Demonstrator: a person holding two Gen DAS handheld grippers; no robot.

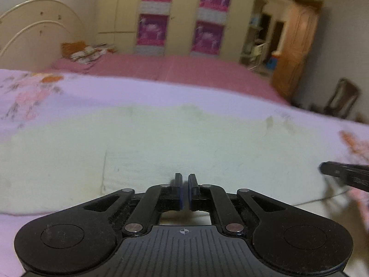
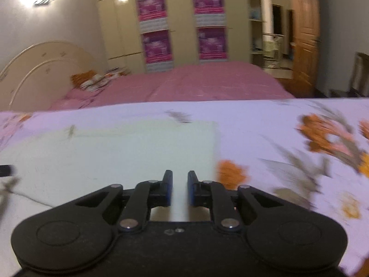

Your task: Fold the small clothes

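A pale cream cloth [image 1: 147, 147] lies flat on a lilac floral sheet [image 1: 92, 92]. It also shows in the right wrist view [image 2: 129, 152], with its right edge near the gripper. My left gripper [image 1: 185, 180] hovers low over the cloth's near part, its jaws nearly closed with nothing visible between them. My right gripper [image 2: 180, 180] is over the cloth's near right part, jaws a small gap apart and empty. The right gripper's fingertips [image 1: 332, 170] show at the right edge of the left wrist view. The left gripper's tip [image 2: 5, 170] shows at the left edge of the right wrist view.
A pink bed [image 2: 207, 80] with a cream headboard [image 2: 41, 69] stands behind the sheet. Folded patterned clothes [image 1: 85, 53] lie near the pillows. A wardrobe with purple posters [image 1: 180, 13], a wooden door [image 1: 295, 53] and a chair [image 1: 341, 99] are at the back and right.
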